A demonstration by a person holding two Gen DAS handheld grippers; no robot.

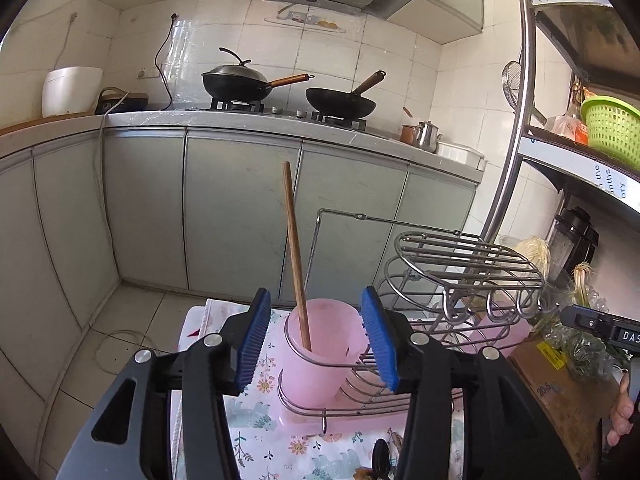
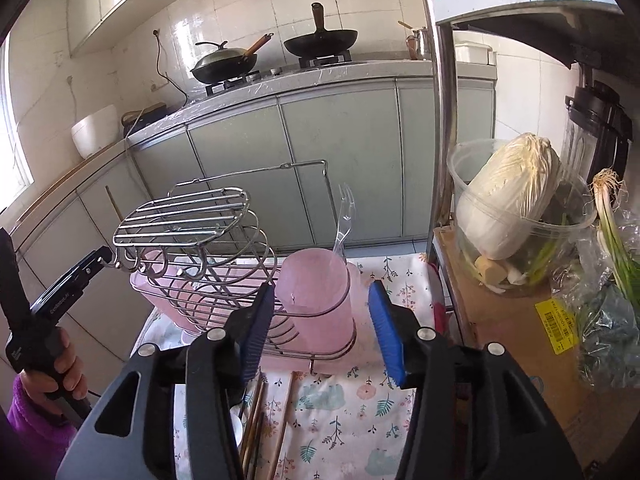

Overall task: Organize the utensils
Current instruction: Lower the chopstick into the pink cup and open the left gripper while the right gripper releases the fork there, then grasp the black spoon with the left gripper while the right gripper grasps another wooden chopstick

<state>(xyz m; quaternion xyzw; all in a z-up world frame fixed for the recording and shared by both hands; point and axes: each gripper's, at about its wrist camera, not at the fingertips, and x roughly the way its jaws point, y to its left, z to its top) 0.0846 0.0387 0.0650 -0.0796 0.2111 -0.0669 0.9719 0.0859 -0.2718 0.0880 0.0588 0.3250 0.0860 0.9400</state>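
Chrome wire rack (image 1: pixel 460 264) at 3 o'clock on floral cloth (image 1: pixel 264 420), curved bars, hook row; translucent pink cups (image 1: pixel 320 344) in end rings; wooden chopstick (image 1: pixel 294 256) upright in left cup, clear plastic fork (image 2: pixel 343 220) at 12 in right cup; spare chopsticks (image 2: pixel 256 420) flat at 6; left gripper (image 1: pixel 314 346) spread, empty, ribbed blue pads; right gripper (image 2: pixel 322 330) likewise, tilted down.
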